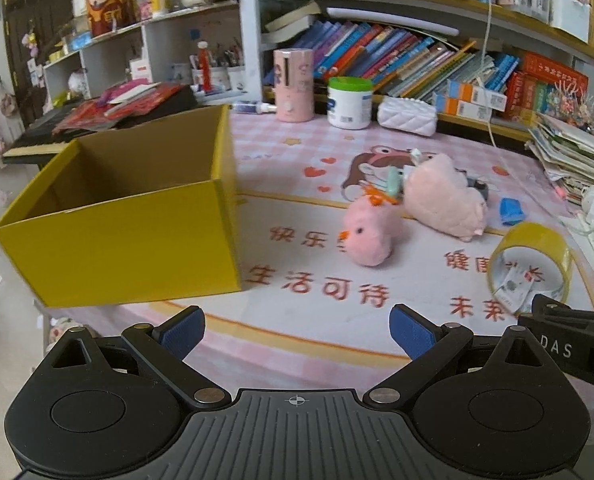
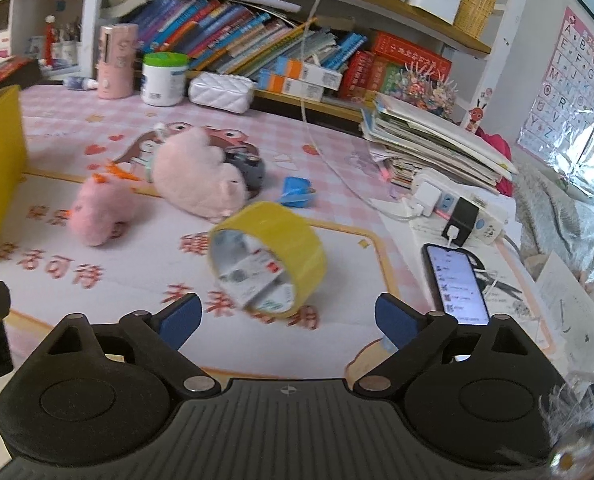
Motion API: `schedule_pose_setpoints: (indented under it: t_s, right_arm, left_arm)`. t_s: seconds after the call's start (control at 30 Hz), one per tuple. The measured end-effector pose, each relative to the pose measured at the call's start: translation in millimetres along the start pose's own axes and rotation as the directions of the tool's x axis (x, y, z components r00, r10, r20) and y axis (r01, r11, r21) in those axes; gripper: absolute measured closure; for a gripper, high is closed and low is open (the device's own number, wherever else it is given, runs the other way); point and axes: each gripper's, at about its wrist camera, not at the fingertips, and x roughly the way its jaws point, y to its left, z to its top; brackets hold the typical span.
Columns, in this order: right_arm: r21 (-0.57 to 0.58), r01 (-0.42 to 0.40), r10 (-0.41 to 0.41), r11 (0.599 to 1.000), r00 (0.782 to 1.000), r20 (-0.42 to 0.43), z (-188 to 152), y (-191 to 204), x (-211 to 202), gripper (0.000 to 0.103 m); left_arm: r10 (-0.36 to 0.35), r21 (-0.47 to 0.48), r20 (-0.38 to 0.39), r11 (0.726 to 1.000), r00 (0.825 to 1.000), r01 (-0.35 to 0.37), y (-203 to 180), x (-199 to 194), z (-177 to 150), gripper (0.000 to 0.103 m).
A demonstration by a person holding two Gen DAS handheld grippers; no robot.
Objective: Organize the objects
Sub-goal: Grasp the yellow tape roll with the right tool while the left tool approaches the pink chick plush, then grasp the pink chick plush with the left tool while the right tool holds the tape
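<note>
Progress looks close to nil, judging by what lies out. Largest first: the yellow cardboard box (image 1: 137, 216) sits at about ten o'clock from the left gripper (image 1: 297, 330), top open; the part of its interior that shows holds nothing, though the floor of it is mostly hidden. On the pink desk mat (image 1: 297, 312), the big pink plush (image 1: 445, 200) lies at one o'clock, with a dark gadget (image 2: 251, 166) tucked against its far side. The smaller pink chick plush (image 1: 371, 236) rests just beside it, near twelve o'clock. The yellow tape roll (image 2: 269, 258) stands on edge right at twelve o'clock from the right gripper (image 2: 287, 318), near its tips. A small blue item (image 2: 297, 192) lies beyond the roll, at about twelve o'clock. Both tongs are released, fingers spread wide, grasping nothing. By my reading every loose piece is yet to be boxed, and the tape roll seems the handiest first pick
</note>
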Motion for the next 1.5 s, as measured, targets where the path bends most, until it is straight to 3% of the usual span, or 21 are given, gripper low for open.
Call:
schedule_pose_setpoints:
  t_s: [0.23,0.47,0.53,0.6,0.77,1.0,1.17,1.33,1.5]
  right_arm:
    - [-0.029,-0.004,0.004,1.0,1.0,-0.007,12.8,-16.5,33.5,0.019]
    - [-0.048,-0.045,0.044,0.998,0.998,-0.037,22.7,-20.9,66.1,0.035]
    - [-0.048,-0.051,0.049,0.998,0.998,-0.039,25.1,-22.4,73.7,0.043]
    - [-0.03,-0.073,0.072,0.997,0.997,-0.04,29.0,-26.3,79.5,0.06]
    - [0.051,-0.136,0.137,0.989,0.99,-0.029,41.6,-43.7,93.4,0.089]
    - [0.109,-0.197,0.197,0.974,0.98,0.003,60.1,-62.3,107.3,0.094]
    - [0.102,-0.24,0.239,0.965,0.971,0.019,69.6,-70.2,113.0,0.094]
    - [0.111,-0.279,0.283,0.954,0.959,-0.021,72.7,-75.4,123.9,0.094]
    - [0.108,-0.291,0.297,0.951,0.954,-0.039,72.3,-78.2,128.4,0.094]
  left_arm:
    - [-0.005,-0.002,0.003,1.0,1.0,0.005,-24.1,16.9,11.9,0.003]
    - [0.011,0.005,-0.02,1.0,1.0,-0.011,-38.8,32.4,18.5,0.003]
    - [0.019,0.009,-0.021,1.0,1.0,-0.019,-42.7,36.7,20.9,0.004]
    - [0.031,0.008,-0.021,1.0,0.999,-0.031,-45.6,40.8,24.2,0.004]
    - [0.043,-0.012,-0.012,0.999,0.999,-0.043,-50.7,55.1,38.8,0.005]
    - [0.055,-0.009,-0.026,0.998,0.998,-0.055,-64.0,90.9,64.5,0.006]
    - [0.051,-0.004,-0.086,0.999,0.995,-0.051,-73.1,124.2,70.8,0.019]
    - [0.052,-0.015,-0.138,0.998,0.989,-0.055,-76.5,146.5,71.2,0.031]
    - [0.058,-0.053,-0.159,0.996,0.986,-0.067,-75.9,157.4,72.2,0.033]
